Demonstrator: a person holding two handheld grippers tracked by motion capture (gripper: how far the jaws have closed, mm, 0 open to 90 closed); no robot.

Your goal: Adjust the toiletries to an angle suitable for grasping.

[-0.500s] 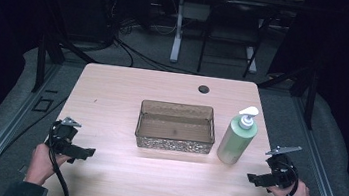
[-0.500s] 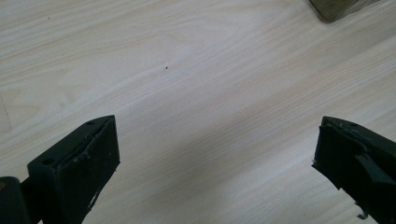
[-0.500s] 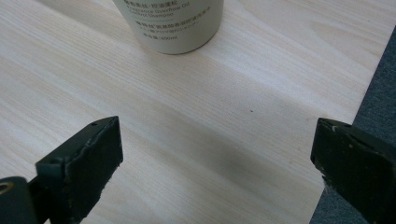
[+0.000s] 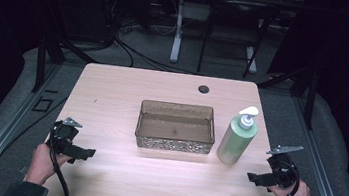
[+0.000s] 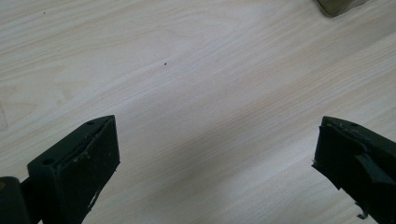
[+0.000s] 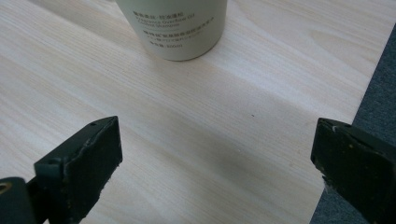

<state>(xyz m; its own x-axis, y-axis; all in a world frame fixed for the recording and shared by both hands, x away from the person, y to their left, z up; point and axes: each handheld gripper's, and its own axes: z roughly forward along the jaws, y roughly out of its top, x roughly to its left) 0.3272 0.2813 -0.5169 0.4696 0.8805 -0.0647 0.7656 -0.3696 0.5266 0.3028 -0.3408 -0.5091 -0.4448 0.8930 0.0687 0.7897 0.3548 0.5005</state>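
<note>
I hold my left gripper [image 4: 86,153] low over the desk [image 4: 112,95] at about 8 o'clock, near the front-left corner, and my right gripper [image 4: 252,178] at about 4 o'clock, near the front-right corner. Both sets of fingers stand wide apart with nothing between them; in the left gripper view the left fingers [image 5: 74,168] frame bare wood, and in the right gripper view the right fingers [image 6: 79,163] frame wood and the desk's edge, with grey floor [image 6: 378,93] past it.

The desk is pale, light-grained wood with rounded corners. A small dark speck [image 5: 166,63] sits on the grain ahead of my left gripper. At 12 o'clock, near the far edge, there is a round black cable hole [image 4: 204,89].

At the centre stands a translucent brown rectangular bin [image 4: 174,142], open at the top; I see nothing in it. Just beside it at 3 o'clock, apart from its wall, stands a pale green pump bottle [image 4: 236,141] with a white pump head, upright. In the right gripper view its base [image 6: 175,28] stands right ahead of my fingers at 12 o'clock, with small print I cannot read.

The room around is dark. Grey carpet [image 4: 281,111] surrounds the desk, black cables [image 4: 132,52] trail across it beyond the far edge, and the white leg of another desk [image 4: 177,33] rises at 12 o'clock. Metal rails [image 4: 2,127] run along the floor on both sides.
</note>
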